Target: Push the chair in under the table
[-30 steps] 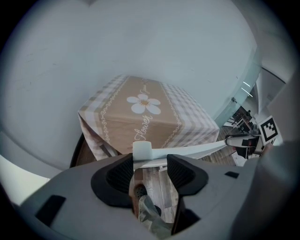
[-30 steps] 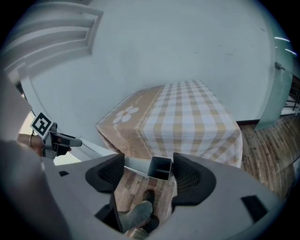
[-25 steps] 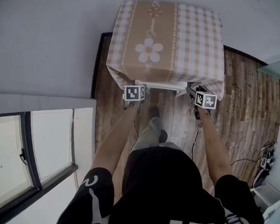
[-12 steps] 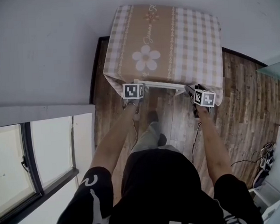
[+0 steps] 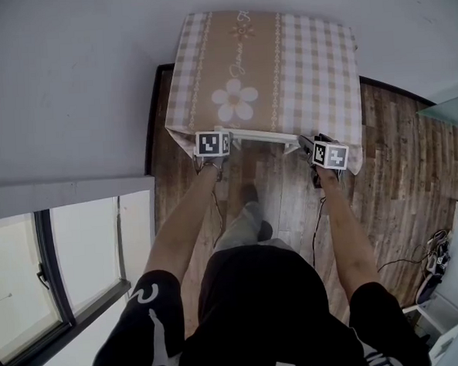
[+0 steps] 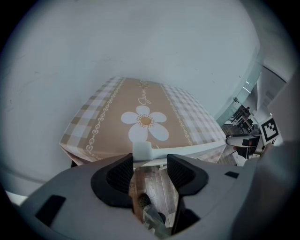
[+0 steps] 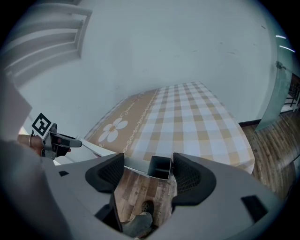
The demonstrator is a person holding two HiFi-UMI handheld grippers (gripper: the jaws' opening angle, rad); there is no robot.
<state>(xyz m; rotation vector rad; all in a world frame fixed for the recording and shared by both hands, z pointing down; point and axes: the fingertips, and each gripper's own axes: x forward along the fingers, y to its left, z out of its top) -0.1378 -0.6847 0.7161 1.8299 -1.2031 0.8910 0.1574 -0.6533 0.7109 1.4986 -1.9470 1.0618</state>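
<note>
A table under a beige checked cloth with a white flower stands against the wall. The white chair's top rail shows at the cloth's near edge; the seat is hidden under the table. My left gripper is at the rail's left end, the right gripper at its right end. In the left gripper view the white corner block sits between open jaws of the left gripper, against the left one. In the right gripper view the hollow post end sits inside the right gripper, by the right jaw, with a gap to the left.
Grey wall runs behind and to the left of the table. A window is at lower left. Wood floor spreads to the right, with cables and a glass panel at the far right. The person's foot is behind the chair.
Both grippers have moved forward toward the table with the chair rail between them. The rail now lies closer under the cloth's edge, and the person has stepped forward.
</note>
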